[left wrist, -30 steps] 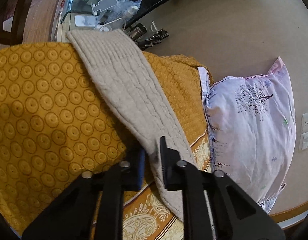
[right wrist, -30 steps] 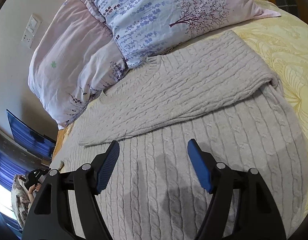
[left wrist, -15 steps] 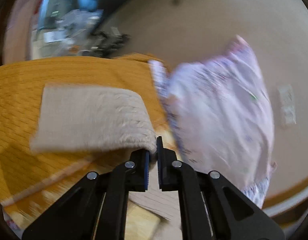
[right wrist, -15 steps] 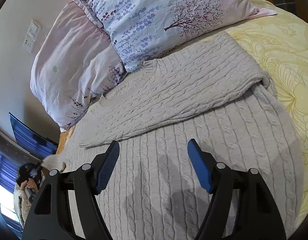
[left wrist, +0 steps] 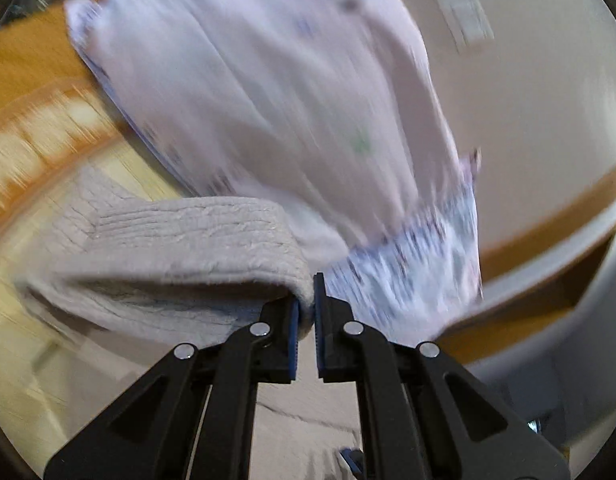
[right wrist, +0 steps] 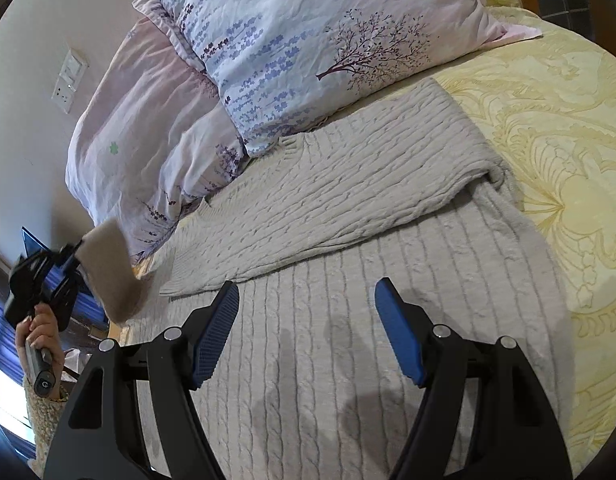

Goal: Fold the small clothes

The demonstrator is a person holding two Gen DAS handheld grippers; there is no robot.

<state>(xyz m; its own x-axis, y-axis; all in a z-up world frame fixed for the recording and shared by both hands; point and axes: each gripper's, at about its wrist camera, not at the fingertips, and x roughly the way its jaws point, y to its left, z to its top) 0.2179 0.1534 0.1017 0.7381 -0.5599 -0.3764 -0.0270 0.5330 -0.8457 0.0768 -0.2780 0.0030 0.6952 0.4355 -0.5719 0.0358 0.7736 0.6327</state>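
A grey cable-knit sweater lies flat on the bed, with one sleeve folded across its chest. My left gripper is shut on the other sleeve and holds it lifted off the bed, the knit draping to the left. In the right wrist view that left gripper shows at the far left with the sleeve hanging from it. My right gripper is open and empty, hovering just above the sweater's body.
Two floral pillows lie against the wall behind the sweater. A yellow patterned bedspread covers the bed to the right. The orange blanket lies at the left. Wall sockets sit above the pillows.
My left gripper closed on the sleeve, lifted it off the orange blanket and swung it towards the pillows and sweater body. My right gripper stayed open over the sweater.
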